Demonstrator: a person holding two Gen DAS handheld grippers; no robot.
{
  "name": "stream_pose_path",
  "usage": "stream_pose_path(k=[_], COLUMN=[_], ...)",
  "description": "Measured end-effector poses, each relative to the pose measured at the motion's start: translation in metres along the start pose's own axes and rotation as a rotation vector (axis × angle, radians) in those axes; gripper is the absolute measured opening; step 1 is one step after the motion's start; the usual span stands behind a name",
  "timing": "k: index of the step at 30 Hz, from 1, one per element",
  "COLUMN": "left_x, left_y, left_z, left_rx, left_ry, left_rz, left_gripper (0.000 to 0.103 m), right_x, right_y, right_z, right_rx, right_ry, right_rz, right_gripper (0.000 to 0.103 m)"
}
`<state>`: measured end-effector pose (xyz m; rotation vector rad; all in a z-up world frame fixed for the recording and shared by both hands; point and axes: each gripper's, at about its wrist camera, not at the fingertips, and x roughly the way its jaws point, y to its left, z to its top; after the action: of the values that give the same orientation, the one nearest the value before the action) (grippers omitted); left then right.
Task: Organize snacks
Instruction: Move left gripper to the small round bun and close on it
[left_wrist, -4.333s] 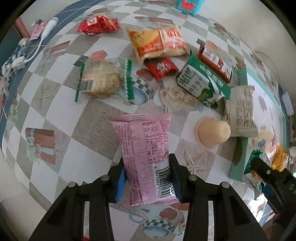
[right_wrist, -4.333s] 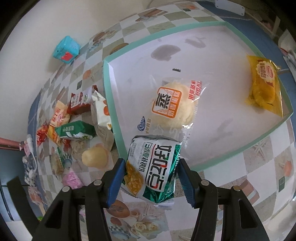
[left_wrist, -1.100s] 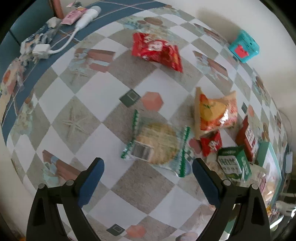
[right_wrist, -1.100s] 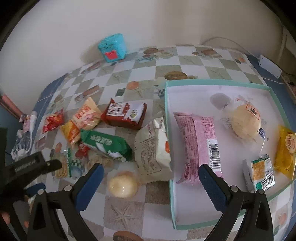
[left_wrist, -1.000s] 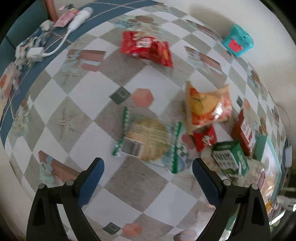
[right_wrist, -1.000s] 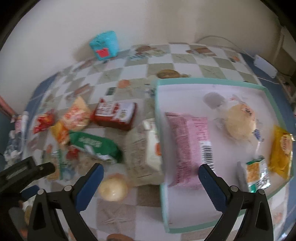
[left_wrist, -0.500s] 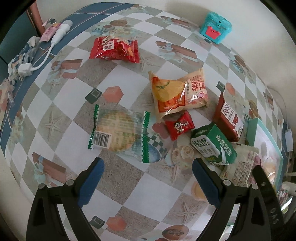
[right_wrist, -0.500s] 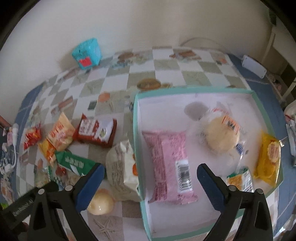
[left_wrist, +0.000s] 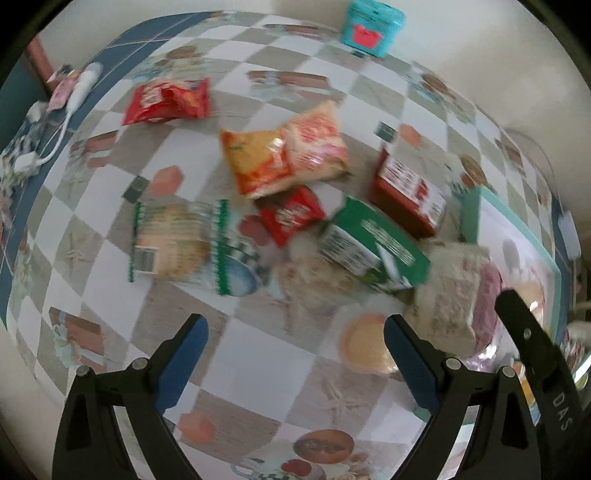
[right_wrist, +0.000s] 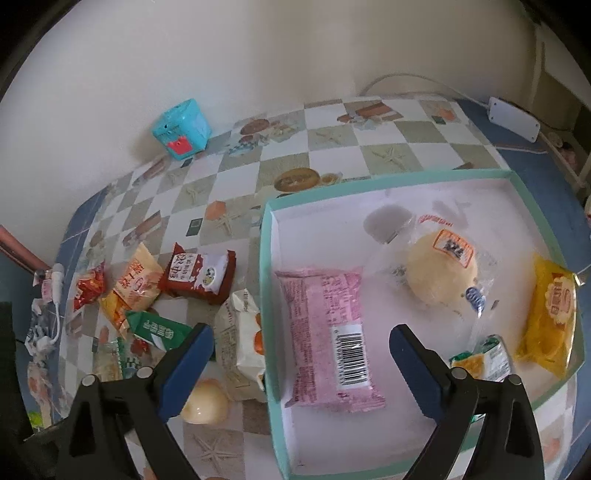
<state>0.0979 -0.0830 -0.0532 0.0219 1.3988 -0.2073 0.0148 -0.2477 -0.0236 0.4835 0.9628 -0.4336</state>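
Note:
My left gripper (left_wrist: 295, 332) hangs open and empty over the checked tablecloth, with a round yellow snack (left_wrist: 365, 349) just inside its right finger. Beyond it lie a cracker pack (left_wrist: 173, 243), a small red packet (left_wrist: 291, 218), a green carton (left_wrist: 373, 247), an orange bag (left_wrist: 284, 155), a red box (left_wrist: 406, 192) and a cream pack (left_wrist: 450, 291). My right gripper (right_wrist: 301, 339) hovers over the teal tray (right_wrist: 266, 258). Its jaws are closing slightly and touch nothing. The pink pack (right_wrist: 328, 332) lies in the tray below them, with a bun (right_wrist: 439, 273), a yellow pack (right_wrist: 550, 310) and a green-yellow packet (right_wrist: 484, 358).
A teal box (right_wrist: 181, 129) stands by the wall at the back. A red bag (left_wrist: 166, 99) lies far left, near a white cable and charger (left_wrist: 55, 136) at the table's edge. A white adapter (right_wrist: 513, 118) sits behind the tray. A finger (left_wrist: 535, 350) of the right gripper shows at the left view's right edge.
Both grippers have let go of their packs, which now lie in the tray. The left view has swung right across the loose snacks toward the tray. The right gripper's jaws have narrowed slightly.

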Motion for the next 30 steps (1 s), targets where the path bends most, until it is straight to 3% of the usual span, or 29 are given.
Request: stream_pose_path(k=[7,18,21,23,28,30], left_x=[0.007,0.019,0.020,0.022,0.026,0.027], left_y=[-0.028,-0.075,-0.087,-0.092,-0.096,-0.094], left_z=[-0.011,-0.027,-0.030,-0.030,-0.033,-0.033], left_rx=[0.077,0.173,0.187,0.196,0.210,0.209], left_ry=[0.012,0.031,0.036,0.035,0.057,0.057], left_rz=[0.024,0.050,0.063,0.064,0.016,0.010], left_gripper=[0.096,0.095,0.081,0.065,0.038,0.036], right_x=[-0.004,-0.003,-0.004,-0.004,-0.004,-0.004], right_y=[-0.010,-0.019,-0.020,-0.020,-0.015,-0.012], right_z=[0.002,0.004,0.003,0.004,0.004,0.003], right_rx=[0.044,0.059,0.067,0.069,0.055,0.042], right_ry=[0.002,0.020,0.021,0.021,0.017,0.015], right_rz=[0.042,-0.050,-0.058,-0.062,-0.070,-0.071], right_gripper=[0.101,0.100,0.100,0.100,0.100,0.100])
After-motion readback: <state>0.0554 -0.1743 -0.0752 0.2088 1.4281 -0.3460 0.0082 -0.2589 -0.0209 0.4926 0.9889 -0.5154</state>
